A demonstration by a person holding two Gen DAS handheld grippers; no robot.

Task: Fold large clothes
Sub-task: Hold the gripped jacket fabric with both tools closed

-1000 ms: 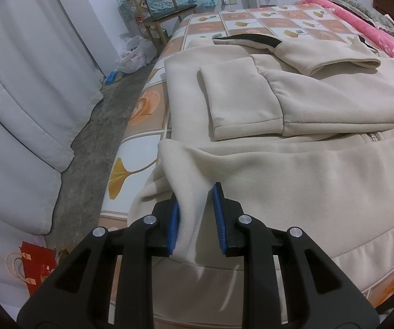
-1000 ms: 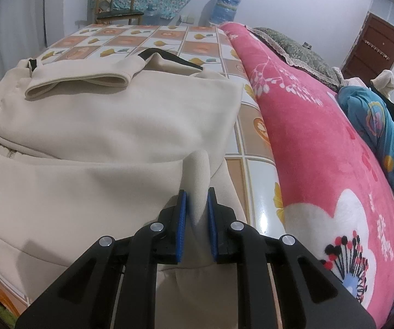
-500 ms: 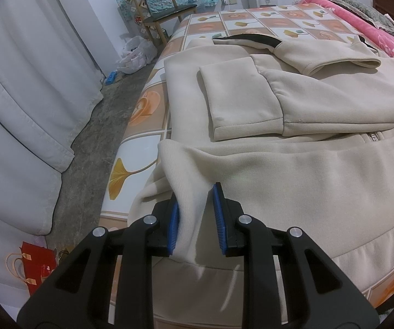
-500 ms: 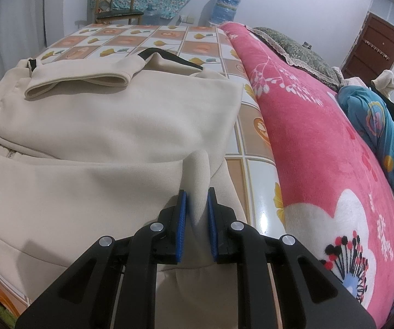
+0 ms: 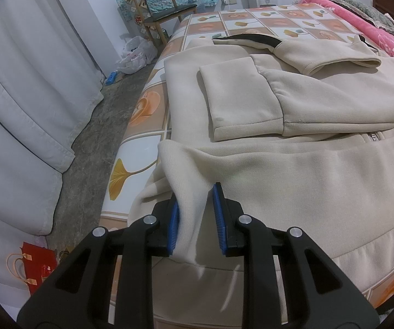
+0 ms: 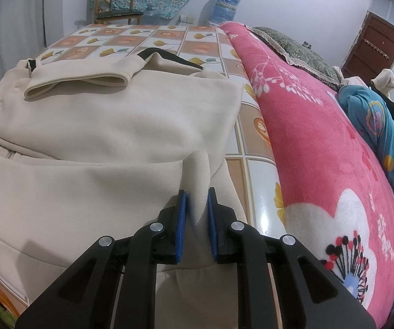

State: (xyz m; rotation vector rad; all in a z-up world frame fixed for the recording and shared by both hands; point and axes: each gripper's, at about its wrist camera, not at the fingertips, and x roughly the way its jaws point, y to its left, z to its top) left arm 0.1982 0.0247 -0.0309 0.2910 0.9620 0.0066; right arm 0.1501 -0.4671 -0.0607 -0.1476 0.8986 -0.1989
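A large cream hooded sweatshirt (image 5: 293,170) lies on the bed, sleeves folded across its chest, hood at the far end. My left gripper (image 5: 195,213) is shut on the ribbed hem at the garment's near left corner, lifted into a fold. My right gripper (image 6: 196,213) is shut on the ribbed hem at the near right corner of the sweatshirt (image 6: 101,142), which stands up between the blue pads (image 6: 182,216). A folded sleeve cuff (image 5: 238,101) lies on the chest in the left wrist view.
The bed has a tiled orange-and-white cover (image 5: 251,19). A pink floral blanket (image 6: 320,142) lies along its right side. On the left are white curtains (image 5: 24,96), bare floor, a red bag (image 5: 35,266) and a wooden chair (image 5: 164,13).
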